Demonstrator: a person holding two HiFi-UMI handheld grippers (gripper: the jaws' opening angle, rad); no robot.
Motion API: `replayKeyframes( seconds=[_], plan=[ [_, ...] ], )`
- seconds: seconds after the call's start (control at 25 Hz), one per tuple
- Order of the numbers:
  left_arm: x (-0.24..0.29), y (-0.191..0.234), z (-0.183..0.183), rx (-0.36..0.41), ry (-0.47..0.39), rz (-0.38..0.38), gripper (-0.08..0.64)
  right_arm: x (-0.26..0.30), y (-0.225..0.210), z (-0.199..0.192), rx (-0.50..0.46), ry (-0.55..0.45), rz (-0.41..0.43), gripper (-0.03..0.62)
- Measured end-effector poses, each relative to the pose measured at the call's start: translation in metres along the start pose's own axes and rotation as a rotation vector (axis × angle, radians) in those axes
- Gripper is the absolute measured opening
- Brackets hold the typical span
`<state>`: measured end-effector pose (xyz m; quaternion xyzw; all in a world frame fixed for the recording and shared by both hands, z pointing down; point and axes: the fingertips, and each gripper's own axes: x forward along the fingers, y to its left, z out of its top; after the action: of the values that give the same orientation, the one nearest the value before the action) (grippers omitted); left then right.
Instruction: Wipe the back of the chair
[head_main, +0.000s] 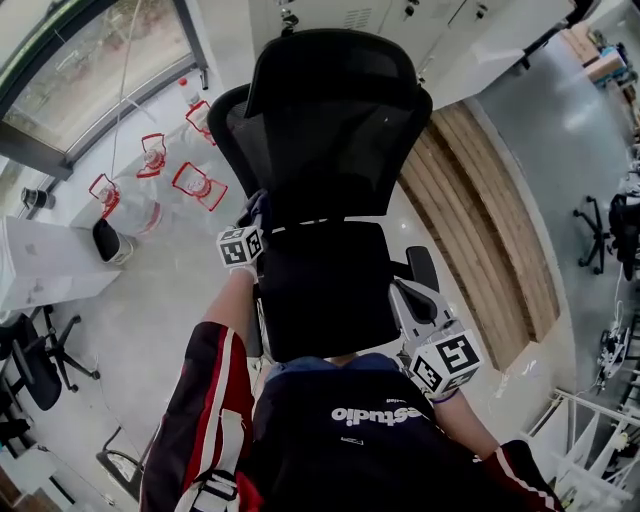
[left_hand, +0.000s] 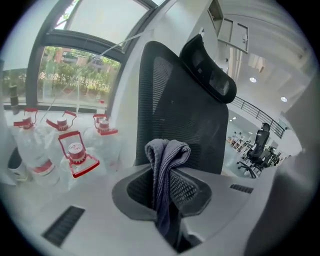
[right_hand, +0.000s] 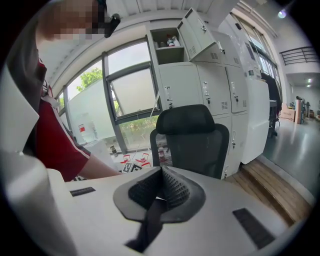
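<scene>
Clamping a folded grey cloth (left_hand: 167, 150), my left gripper (left_hand: 161, 175) has its jaws closed narrowly on the fabric. A bunch stands up above the tips and a tail hangs down below. The chair back (left_hand: 180, 110) rises just behind the cloth, with the headrest (left_hand: 210, 70) above it. From the head view the cloth sits at the left edge of the black mesh, about mid-height; I cannot tell whether it presses on it. My right gripper (right_hand: 161, 172) has its jaws together with nothing between them. I hold it low at my right side, beside the chair's armrest (head_main: 422, 266) and apart from the back. White print on my dark top (head_main: 375, 413) ends in "studio". The labels on the red-handled water jugs (head_main: 198, 185) on the floor are too small to read.
</scene>
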<state>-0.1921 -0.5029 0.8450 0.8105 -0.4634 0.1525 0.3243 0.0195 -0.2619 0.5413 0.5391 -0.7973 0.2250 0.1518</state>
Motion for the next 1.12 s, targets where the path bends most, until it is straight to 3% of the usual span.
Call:
replayKeyframes(
  seconds=[0.28, 0.44, 0.8, 1.12],
  plan=[
    [-0.023, -0.02, 0.012, 0.02, -0.04, -0.04, 0.057, 0.001, 0.011, 0.013, -0.013, -0.023, 0.042, 0.015],
    [-0.036, -0.062, 0.012, 0.057, -0.061, -0.09, 0.057, -0.006, 0.001, 0.018, -0.012, -0.048, 0.084, 0.015],
    [-0.097, -0.165, 0.006, 0.105, -0.13, -0.071, 0.057, -0.033, -0.03, 0.021, -0.029, -0.077, 0.224, 0.015],
    [-0.178, -0.23, -0.027, 0.187, -0.134, -0.089, 0.057, -0.052, -0.033, 0.02, -0.054, -0.109, 0.294, 0.015]
  ],
)
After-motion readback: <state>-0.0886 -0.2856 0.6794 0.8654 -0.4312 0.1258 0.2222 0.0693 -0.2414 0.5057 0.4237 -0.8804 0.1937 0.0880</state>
